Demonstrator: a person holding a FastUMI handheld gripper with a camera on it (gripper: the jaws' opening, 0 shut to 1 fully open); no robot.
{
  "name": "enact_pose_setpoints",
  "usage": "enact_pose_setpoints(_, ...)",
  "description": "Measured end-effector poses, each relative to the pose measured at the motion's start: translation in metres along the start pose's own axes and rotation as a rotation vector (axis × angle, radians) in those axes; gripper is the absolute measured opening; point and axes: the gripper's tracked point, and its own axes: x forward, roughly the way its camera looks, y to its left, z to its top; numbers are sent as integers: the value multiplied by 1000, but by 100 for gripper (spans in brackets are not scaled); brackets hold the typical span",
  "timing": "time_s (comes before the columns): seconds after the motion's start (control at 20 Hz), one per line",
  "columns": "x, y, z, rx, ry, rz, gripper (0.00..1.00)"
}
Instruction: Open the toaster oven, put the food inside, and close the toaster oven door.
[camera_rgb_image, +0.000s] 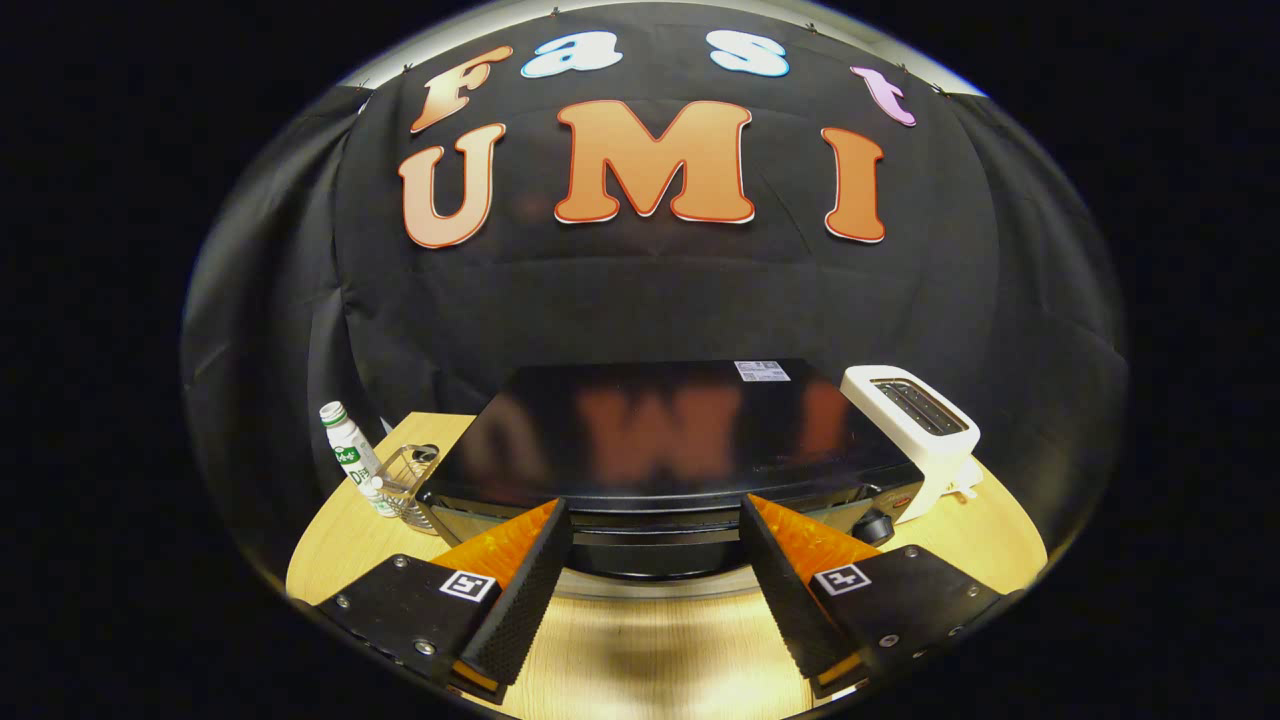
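Fingers at the bottom centre of the frame, spread wide, gripping nothing; bare wood of the counter visible in the gap between them. Each finger carries a small square marker tag on its upper face. Toaster oven sits just ahead of the fingertips, centre of the frame, a dark box with a glossy flat top that mirrors the wall behind it. Its front face runs between the two fingertips; the door looks closed, though the low part of the front is partly hidden by the fingers. A dark round knob shows at the oven's front right corner, just beyond the right finger. White label on the oven top near its far right corner, not legible. White pop-up toaster stands to the right of the oven, close against its side, slots facing up. Left of the oven, at lower left of the frame: a clear container just beside the oven's front left corner, and a white bottle with a green cap next to it, upright. Food item not identified.
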Motion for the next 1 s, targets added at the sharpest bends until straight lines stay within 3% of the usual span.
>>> enact_pose_setpoints(1.0, -68, -1, -86, 0, 68, -1, 100)
